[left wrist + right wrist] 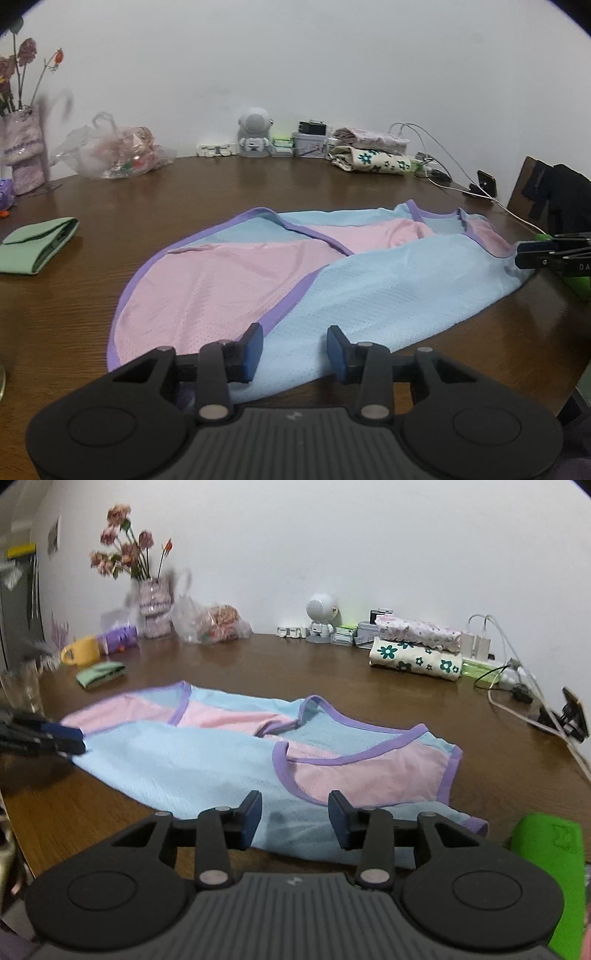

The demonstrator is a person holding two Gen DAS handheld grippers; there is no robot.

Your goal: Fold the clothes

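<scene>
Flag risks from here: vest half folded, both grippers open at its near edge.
1. The vest is thin mesh; the open left gripper and right gripper might pinch only the top layer, so the fold could slip.
2. Its near edge sits close to the table edge; a tug may drag it off.
3. The cables lie at the right; a wide swing could snag them.

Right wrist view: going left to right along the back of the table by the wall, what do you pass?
Yellow mug → purple vase of flowers → clear plastic bag → white astronaut figure → stack of folded floral cloths → white chargers and cables.
</scene>
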